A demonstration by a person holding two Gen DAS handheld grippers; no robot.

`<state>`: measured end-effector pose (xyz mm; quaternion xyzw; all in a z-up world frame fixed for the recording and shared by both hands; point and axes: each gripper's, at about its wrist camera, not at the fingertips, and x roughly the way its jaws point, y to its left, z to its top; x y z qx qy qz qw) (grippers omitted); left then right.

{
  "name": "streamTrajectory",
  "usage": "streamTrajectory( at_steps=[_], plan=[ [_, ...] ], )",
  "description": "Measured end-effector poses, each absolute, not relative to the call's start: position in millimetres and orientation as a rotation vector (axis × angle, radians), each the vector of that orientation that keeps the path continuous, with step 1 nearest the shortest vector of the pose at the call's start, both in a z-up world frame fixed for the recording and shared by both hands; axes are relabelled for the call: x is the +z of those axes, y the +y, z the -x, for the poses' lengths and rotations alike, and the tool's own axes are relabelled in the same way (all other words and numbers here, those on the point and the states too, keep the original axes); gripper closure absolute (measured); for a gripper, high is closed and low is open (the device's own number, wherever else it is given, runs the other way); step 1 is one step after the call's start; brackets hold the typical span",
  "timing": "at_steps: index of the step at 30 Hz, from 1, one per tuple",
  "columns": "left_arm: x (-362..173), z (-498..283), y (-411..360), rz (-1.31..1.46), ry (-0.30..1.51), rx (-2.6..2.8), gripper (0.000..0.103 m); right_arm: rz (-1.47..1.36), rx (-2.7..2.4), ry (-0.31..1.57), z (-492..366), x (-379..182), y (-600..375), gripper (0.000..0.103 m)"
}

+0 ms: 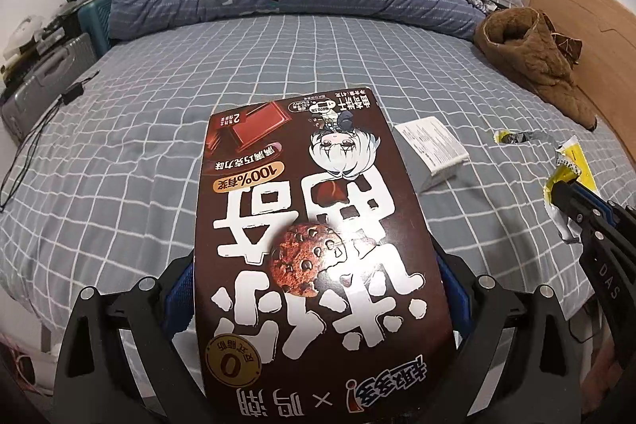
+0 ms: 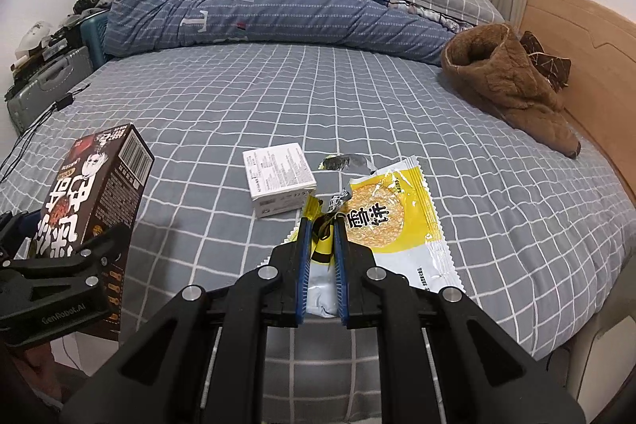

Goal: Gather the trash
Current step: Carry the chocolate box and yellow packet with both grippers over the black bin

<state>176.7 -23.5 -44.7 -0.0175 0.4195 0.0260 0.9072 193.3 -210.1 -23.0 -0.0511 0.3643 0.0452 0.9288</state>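
- While the bed (image 2: 278, 98) lay under both claws, the left gripper (image 1: 314, 289) was clamped on a brown cookie box (image 1: 314, 225), held up off the checked sheet.
- The right gripper (image 2: 322, 225) was closed tight on a yellow snack wrapper (image 2: 397, 213), pinching its torn end.
- A small white box (image 2: 280, 177) lay on the sheet just beyond the wrapper, between the two claws.
- A scrap of torn foil (image 2: 344, 161) lay just beside the white box.
- A brown fleece garment (image 2: 512, 82) sat near the wooden headboard, well apart from the trash.
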Motion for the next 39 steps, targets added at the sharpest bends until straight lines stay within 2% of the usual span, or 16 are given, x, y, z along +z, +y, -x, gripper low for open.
streamTrajectory(
  at_steps=[39],
  plan=[
    [-27,-61,-13,0.041,0.849,0.02,0.01,0.089,0.167,0.762,-74,-17,-194,0.092]
  ],
)
